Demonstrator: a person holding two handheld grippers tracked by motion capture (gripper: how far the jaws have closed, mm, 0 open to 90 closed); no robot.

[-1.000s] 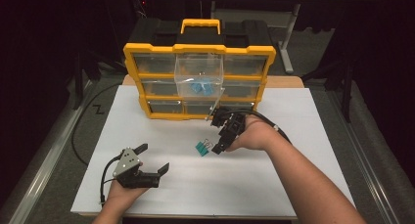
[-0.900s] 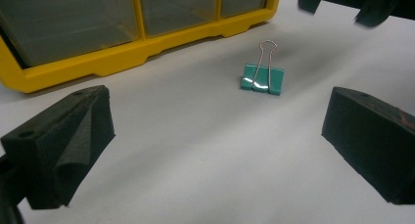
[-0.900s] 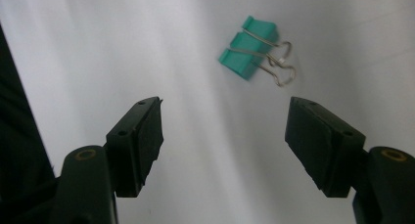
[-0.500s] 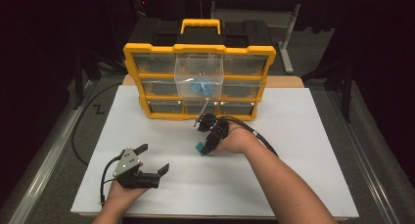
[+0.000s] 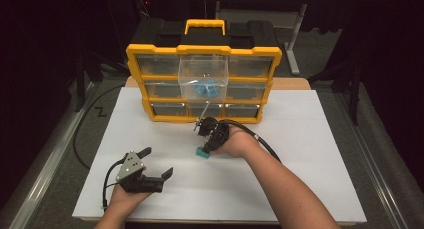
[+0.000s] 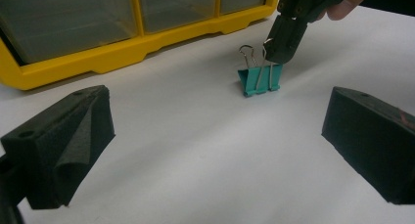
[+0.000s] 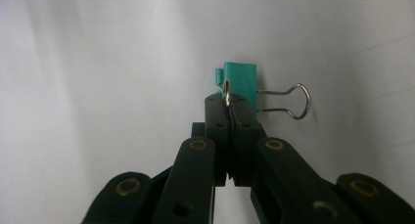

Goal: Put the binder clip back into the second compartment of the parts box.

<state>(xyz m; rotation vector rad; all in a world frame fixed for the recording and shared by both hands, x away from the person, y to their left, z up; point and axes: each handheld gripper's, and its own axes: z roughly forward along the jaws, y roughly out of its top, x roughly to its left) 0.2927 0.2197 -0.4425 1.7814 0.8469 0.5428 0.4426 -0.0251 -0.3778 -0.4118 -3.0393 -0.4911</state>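
Observation:
A teal binder clip stands on the white table sheet, in front of the yellow drawer organizer. My right gripper points down at it. Its jaws have just been closing and now pinch one of the clip's wire handles; the other handle sticks out free. In the left gripper view the right gripper grips that handle from above. My left gripper rests low at the front left, open, nothing between its pads.
The organizer's middle clear drawer is pulled out and holds several blue clips. The other drawers are pushed in. A black cable trails from the right gripper across the sheet. Metal rails run along both table sides.
My right gripper moved left and down onto the binder clip, and its jaws closed on a wire handle. The left gripper stayed put.

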